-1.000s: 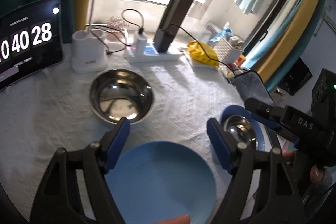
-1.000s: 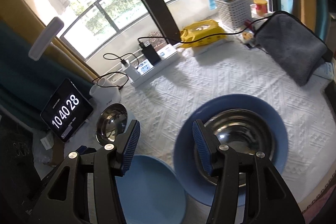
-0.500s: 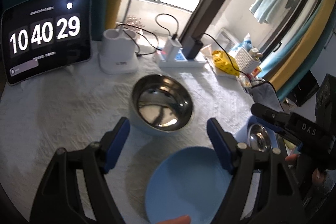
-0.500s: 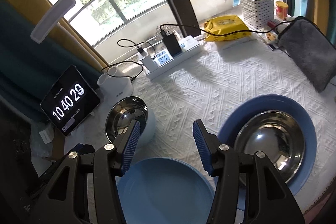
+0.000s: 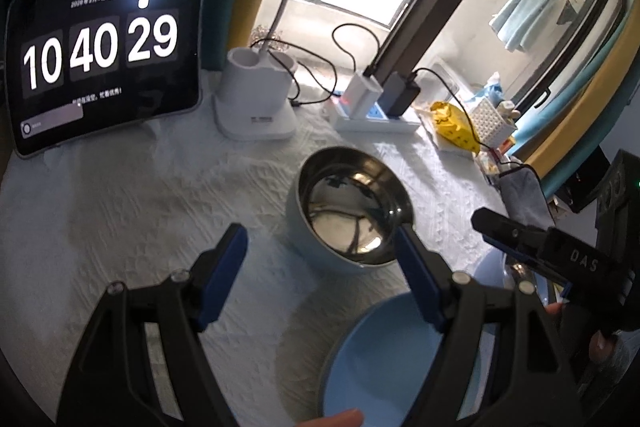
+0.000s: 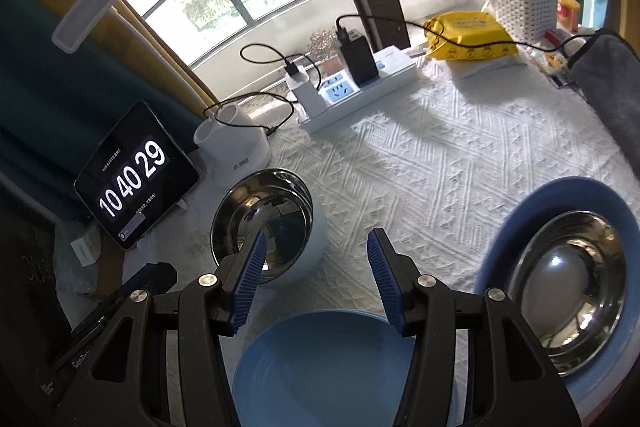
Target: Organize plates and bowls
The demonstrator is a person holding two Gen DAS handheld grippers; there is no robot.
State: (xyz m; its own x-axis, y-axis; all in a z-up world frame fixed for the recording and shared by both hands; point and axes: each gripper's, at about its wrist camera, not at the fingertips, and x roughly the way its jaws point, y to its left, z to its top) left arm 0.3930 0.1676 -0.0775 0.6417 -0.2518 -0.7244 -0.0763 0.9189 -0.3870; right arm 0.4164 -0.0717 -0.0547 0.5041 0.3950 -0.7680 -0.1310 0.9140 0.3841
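A steel-lined pale blue bowl (image 5: 352, 211) (image 6: 268, 223) stands on the white tablecloth. A light blue plate (image 5: 384, 367) (image 6: 340, 367) lies near the front edge. A darker blue plate (image 6: 520, 211) at the right carries a shallow steel bowl (image 6: 568, 279). My left gripper (image 5: 320, 259) is open and empty, above the cloth just left of the bowl. My right gripper (image 6: 316, 267) is open and empty, above the far rim of the light blue plate; it also shows in the left wrist view (image 5: 520, 239).
A tablet clock (image 5: 104, 55) (image 6: 136, 179), a white holder (image 5: 256, 95), a power strip with chargers and cables (image 6: 352, 83), a yellow pack (image 6: 468, 35), a white basket (image 6: 524, 3) and a grey cloth (image 6: 612, 83) line the table's back and right.
Both grippers have swung left. The steel-lined bowl now sits nearer the middle of each view, and the dark plate with its steel bowl has slid to the right.
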